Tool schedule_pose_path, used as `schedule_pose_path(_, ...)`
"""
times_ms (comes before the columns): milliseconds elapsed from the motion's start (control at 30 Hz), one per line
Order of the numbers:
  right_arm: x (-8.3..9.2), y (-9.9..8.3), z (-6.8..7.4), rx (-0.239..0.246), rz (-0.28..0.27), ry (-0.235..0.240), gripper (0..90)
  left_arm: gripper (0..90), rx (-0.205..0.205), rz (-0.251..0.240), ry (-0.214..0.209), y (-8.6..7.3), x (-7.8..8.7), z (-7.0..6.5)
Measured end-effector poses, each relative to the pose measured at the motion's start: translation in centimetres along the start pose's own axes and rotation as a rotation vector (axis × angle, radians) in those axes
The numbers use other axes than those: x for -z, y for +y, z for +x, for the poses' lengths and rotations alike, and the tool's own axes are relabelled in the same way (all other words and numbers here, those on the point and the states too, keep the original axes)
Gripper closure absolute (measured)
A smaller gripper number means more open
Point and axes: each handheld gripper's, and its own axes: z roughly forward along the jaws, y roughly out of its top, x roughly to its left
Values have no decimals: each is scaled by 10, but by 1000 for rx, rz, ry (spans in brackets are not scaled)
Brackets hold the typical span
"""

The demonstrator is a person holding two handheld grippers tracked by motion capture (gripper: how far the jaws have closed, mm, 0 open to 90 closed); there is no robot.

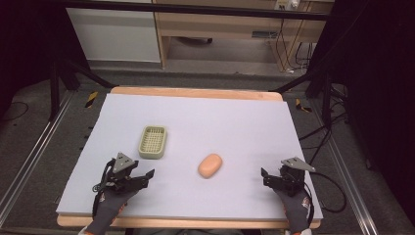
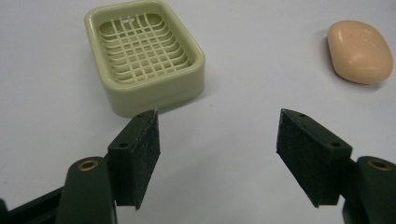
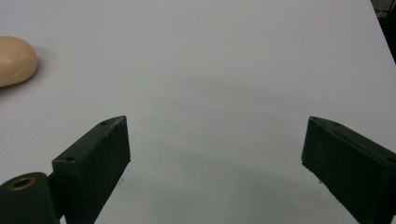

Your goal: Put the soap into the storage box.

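Note:
A pale green soap dish [image 1: 152, 142] with a slotted grid floor rests on the white sheet, left of centre. A peach bar of soap [image 1: 210, 165] lies to its right, apart from it. My left gripper [image 1: 142, 175] hovers near the front left, open and empty, just in front of the soap dish [image 2: 144, 53]; the soap [image 2: 359, 51] lies off to its far right. At the front right my right gripper [image 1: 268, 176] is open with nothing between its jaws. The soap [image 3: 16, 60] sits at the left edge of the right gripper view.
The white sheet [image 1: 235, 122] covers a wooden table [image 1: 195, 91]. Dark floor, metal frame legs and cables surround it, with a wooden desk [image 1: 235, 24] behind. Gloved hands hold both grippers at the table's front edge.

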Motion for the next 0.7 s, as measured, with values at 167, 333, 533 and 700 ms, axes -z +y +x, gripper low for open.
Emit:
schedule_pose_path(167,0,0,2,8,2,6,83,288,-13,-3,-16,2,-3,-9)
schedule_pose_path(333,-1,0,1,6,7,7,83,281,-19,-1,-32,5,-6,-15)
schedule_pose_path(533,-2,0,3,20,16,11,83,281,-48,8,-40,7,-9,-23)
schedule_pose_path(700,-3,0,3,17,19,5,82,281,-62,1,-56,12,-11,-30)
